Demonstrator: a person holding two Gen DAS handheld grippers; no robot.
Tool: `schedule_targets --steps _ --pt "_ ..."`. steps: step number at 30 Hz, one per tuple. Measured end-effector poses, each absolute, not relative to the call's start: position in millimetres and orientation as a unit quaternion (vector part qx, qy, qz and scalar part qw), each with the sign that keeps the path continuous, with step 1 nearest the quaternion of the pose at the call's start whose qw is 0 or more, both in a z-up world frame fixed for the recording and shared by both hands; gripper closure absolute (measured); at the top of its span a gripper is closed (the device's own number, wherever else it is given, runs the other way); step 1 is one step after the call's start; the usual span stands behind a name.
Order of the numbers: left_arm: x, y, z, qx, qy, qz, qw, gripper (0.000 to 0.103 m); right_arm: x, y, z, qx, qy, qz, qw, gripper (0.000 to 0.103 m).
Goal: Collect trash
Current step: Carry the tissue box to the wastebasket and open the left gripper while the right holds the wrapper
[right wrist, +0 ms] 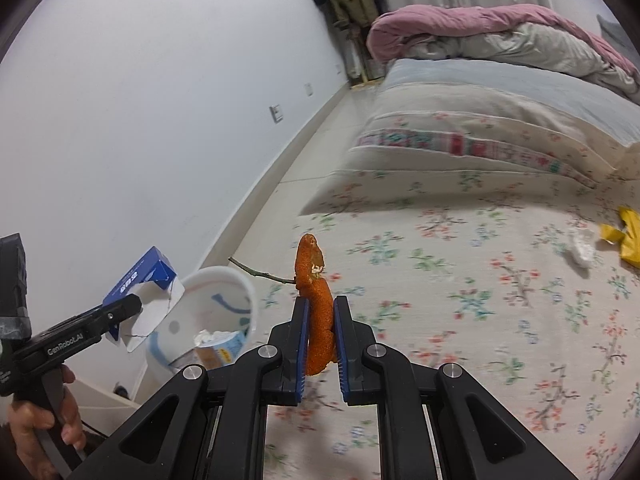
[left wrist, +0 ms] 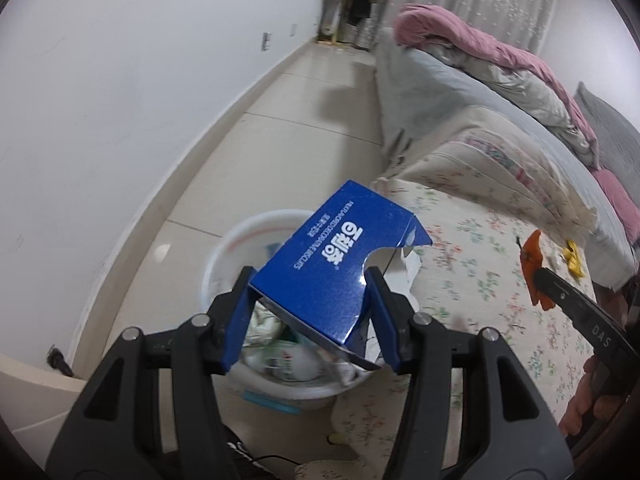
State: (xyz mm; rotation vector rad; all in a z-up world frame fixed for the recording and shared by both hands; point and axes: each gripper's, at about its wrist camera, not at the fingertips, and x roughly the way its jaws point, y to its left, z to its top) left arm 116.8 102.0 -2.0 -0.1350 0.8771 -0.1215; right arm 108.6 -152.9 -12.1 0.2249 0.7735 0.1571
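Clamped in my left gripper (left wrist: 310, 312), the blue cardboard biscuit box (left wrist: 340, 264) hung over the white plastic trash bin (left wrist: 224, 256) beside the bed's edge; my right gripper (right wrist: 320, 344) pinched curled orange peel (right wrist: 318, 312).

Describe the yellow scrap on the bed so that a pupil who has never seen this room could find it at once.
Start at the bed's floral sheet, below the striped pillow. Near its far right edge lies the yellow wrapper, crumpled, just right of a white tissue wad. It is the only yellow thing there.
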Motion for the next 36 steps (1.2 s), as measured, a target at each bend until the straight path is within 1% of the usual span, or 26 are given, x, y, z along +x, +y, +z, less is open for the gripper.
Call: schedule_targets --steps 8,11,12,13,14,18,22,28,36 --pt "125 127 -28 -0.082 0.435 -0.027 0.896 0.046 122 -119 -24 0.102 0.39 0.111 0.909 0.09" --pt "128 134 -39 -0.093 0.437 -0.019 0.895 0.042 127 -108 -29 0.106 0.392 0.129 0.905 0.09" --pt "129 136 -41 -0.092 0.44 -0.012 0.893 0.035 128 -106 -30 0.111 0.394 0.136 0.902 0.09" --pt "131 136 -46 -0.09 0.448 -0.006 0.89 0.022 132 -104 -32 0.119 0.397 0.144 0.898 0.09" --pt "130 137 -47 -0.09 0.45 -0.005 0.888 0.018 134 -102 -33 0.124 0.399 0.149 0.896 0.09" --pt "127 137 -41 -0.076 0.452 0.001 0.889 0.016 145 -92 -39 0.118 0.406 0.155 0.893 0.09" --pt "126 143 -40 -0.052 0.465 0.018 0.884 0.008 157 -82 -44 0.109 0.416 0.162 0.888 0.09" --pt "123 156 -38 -0.059 0.471 0.033 0.88 0.005 174 -62 -55 0.099 0.432 0.183 0.878 0.09" --pt "123 160 -33 -0.052 0.466 0.035 0.882 0.004 189 -52 -63 0.105 0.44 0.201 0.869 0.089"
